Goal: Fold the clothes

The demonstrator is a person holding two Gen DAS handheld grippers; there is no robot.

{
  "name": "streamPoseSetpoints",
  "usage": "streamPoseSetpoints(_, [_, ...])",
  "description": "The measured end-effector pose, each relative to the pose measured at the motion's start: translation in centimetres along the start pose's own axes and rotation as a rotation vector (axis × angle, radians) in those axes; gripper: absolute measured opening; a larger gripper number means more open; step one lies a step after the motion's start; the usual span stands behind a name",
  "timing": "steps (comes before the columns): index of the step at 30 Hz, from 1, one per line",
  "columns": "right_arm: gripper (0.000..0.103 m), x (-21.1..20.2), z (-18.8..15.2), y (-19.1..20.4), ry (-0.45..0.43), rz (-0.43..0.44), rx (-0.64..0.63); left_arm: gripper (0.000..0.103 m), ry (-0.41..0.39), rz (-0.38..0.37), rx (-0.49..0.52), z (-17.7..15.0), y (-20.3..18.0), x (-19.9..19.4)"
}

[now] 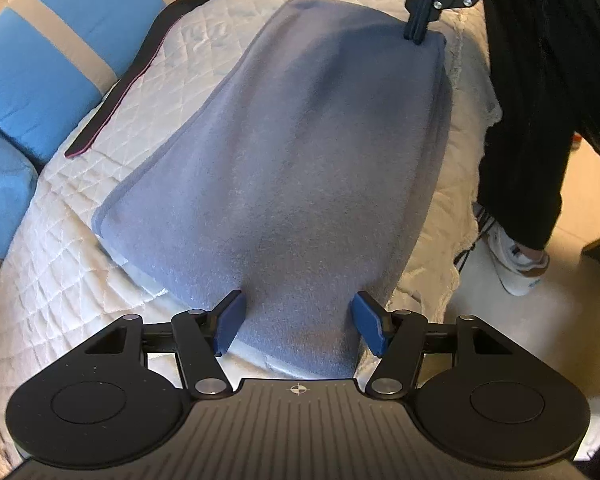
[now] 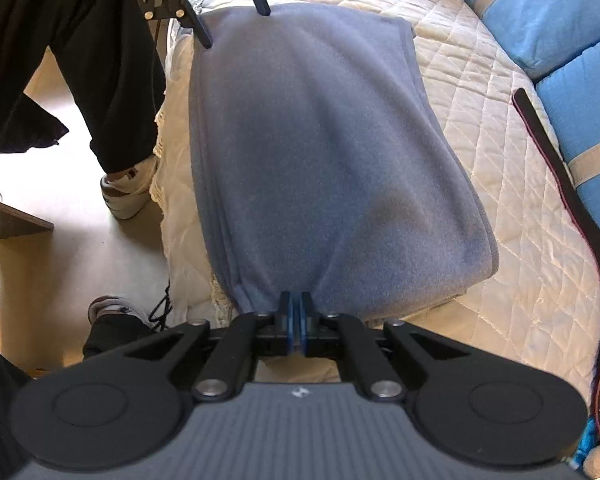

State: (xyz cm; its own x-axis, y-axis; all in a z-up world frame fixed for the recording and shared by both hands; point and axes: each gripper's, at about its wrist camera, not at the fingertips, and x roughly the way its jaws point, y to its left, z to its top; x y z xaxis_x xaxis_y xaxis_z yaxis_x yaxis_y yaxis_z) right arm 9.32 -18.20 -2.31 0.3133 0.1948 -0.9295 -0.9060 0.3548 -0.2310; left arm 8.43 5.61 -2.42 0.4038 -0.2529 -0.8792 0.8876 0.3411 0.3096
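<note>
Left gripper (image 1: 298,326) spread, straddling near end of fleece (image 1: 284,152), not pinching. Right gripper (image 2: 296,312) clamped on opposite end. Fleece folded on bed (image 1: 60,240), long axis running gripper to gripper.

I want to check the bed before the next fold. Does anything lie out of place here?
Mostly tidy. The folded grey-blue fleece garment lies flat on the white quilted bedcover. Only the long black strap with a red edge sprawls diagonally beside it, apart from the fleece.
</note>
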Motion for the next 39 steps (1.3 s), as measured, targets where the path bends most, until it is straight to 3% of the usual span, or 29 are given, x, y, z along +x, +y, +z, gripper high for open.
streamPoseSetpoints(3, [0.022, -1.8, 0.3, -0.1, -0.076, 0.0, 0.041, 0.057, -0.107, -0.018, -0.027, 0.5, 0.8, -2.9])
streamPoseSetpoints(6, [0.023, -3.3, 1.3, -2.0, -0.235, -0.035, 0.267, 0.057, -0.263, -0.026, -0.142, 2.1, 3.2, -5.1])
streamPoseSetpoints(8, [0.025, -3.4, 2.5, -3.3, -0.314, -0.087, 0.442, 0.057, -0.3, 0.031, -0.234, 4.0, 4.8, -4.6])
streamPoseSetpoints(11, [0.027, -1.2, 4.6, -4.0, -0.343, -0.169, 0.564, 0.057, -0.292, 0.121, -0.366, 6.8, 7.0, -1.5])
streamPoseSetpoints(15, [0.025, 2.8, 5.3, -3.9, -0.272, -0.22, 0.61, 0.057, -0.282, 0.079, -0.465, 9.3, 8.8, 3.7])
streamPoseSetpoints(20, [0.023, 2.8, 4.2, -3.3, -0.221, -0.226, 0.631, 0.054, -0.236, 0.076, -0.39, 11.1, 8.6, 8.3])
streamPoseSetpoints(23, [0.023, 2.6, 3.2, -2.6, -0.205, -0.225, 0.664, 0.055, -0.247, 0.157, -0.336, 11.0, 7.5, 9.2])
streamPoseSetpoints(27, [0.023, 2.3, 3.0, -1.7, -0.184, -0.239, 0.665, 0.051, -0.218, 0.307, -0.352, 11.7, 7.6, 9.8])
streamPoseSetpoints(29, [0.023, 2.1, 2.9, -1.4, -0.178, -0.244, 0.659, 0.049, -0.209, 0.322, -0.372, 11.5, 8.2, 9.7])
streamPoseSetpoints(34, [0.026, 0.7, 2.3, -1.3, -0.239, -0.235, 0.653, 0.049, -0.325, 0.194, -0.406, 10.6, 9.0, 6.2])
streamPoseSetpoints(39, [0.027, 0.1, 2.1, -3.4, -0.296, -0.324, 0.652, 0.049, -0.305, 0.191, -0.407, 9.9, 8.4, 4.4])
